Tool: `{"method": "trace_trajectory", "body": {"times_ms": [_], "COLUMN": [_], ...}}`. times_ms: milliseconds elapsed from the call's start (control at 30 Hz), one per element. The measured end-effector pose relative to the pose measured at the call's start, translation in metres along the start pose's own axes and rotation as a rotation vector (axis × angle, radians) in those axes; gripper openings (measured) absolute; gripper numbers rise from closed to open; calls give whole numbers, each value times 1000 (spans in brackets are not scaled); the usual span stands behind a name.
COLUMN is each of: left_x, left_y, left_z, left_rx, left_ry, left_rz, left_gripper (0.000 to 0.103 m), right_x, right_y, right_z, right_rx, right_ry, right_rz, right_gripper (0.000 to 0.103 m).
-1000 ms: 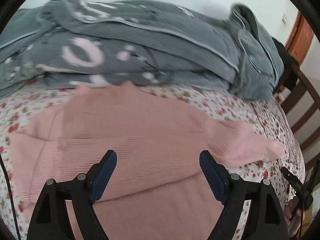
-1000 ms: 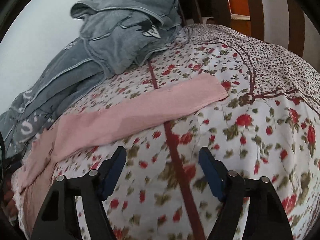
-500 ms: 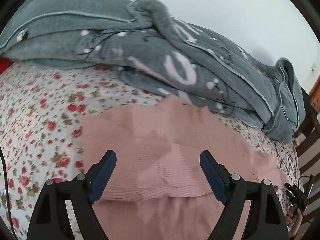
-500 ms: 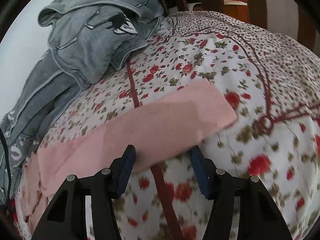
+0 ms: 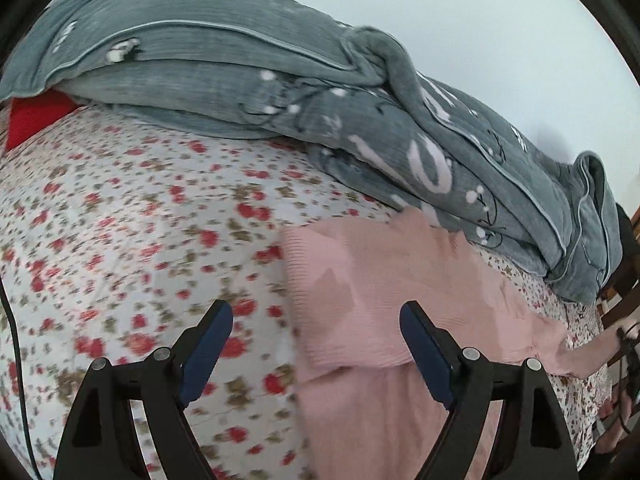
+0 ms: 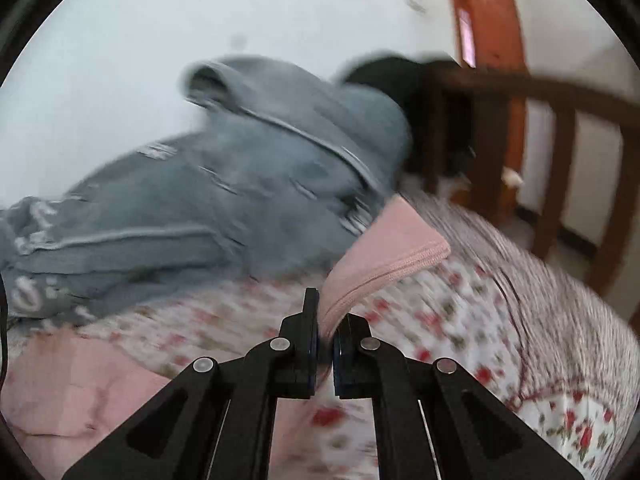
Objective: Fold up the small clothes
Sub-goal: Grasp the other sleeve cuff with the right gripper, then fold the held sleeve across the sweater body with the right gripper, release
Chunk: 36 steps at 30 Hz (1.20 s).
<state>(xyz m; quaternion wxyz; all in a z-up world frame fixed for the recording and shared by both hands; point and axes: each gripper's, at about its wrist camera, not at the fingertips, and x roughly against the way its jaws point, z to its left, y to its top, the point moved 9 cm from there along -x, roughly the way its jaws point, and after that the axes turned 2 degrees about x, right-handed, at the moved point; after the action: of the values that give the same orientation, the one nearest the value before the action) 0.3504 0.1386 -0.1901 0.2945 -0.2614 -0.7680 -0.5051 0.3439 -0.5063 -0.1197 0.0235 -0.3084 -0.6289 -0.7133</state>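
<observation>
A pink ribbed knit garment lies spread on the floral bedsheet. My left gripper hangs open above the garment's left edge, its left finger over bare sheet and its right finger over pink fabric, nothing between the pads. In the right wrist view my right gripper is shut on the end of the garment's sleeve, which stands lifted off the bed and folds up out of the jaws. The garment's body shows at lower left there.
A heaped grey blanket with white print lies along the wall behind the garment. A red item peeks out at far left. A dark wooden bed rail and an orange door stand at the right.
My right gripper closed on the sleeve end and lifted it off the bed. My left gripper slid left across the garment to its left edge and stayed open.
</observation>
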Motion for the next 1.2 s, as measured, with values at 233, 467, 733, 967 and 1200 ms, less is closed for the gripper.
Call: {"method": "trace_trajectory", "body": {"times_ms": [233,467,733,967,1200], "left_x": [57,90,99,92,80], "left_y": [0,-10,-23,-29,-32], "left_z": [60,127,196,221,211], "left_rx": [-37,-23,58,70,64], "left_ry": [135,143,158,150,96], "left_rz": [-114,-138,-140,-122,-99], "left_gripper": [85,85,85,85,85], "right_x": [75,142,159,117,115], "right_y": [58,53,-66,-179,-220], "right_z": [132,299,481,529,538], "right_rx": [167,341,589,731,810], "right_ry": [147,363,656,734,771], "right_rz": [-169,-245,-87,166,308], "right_gripper": [6,6,6,6,32]}}
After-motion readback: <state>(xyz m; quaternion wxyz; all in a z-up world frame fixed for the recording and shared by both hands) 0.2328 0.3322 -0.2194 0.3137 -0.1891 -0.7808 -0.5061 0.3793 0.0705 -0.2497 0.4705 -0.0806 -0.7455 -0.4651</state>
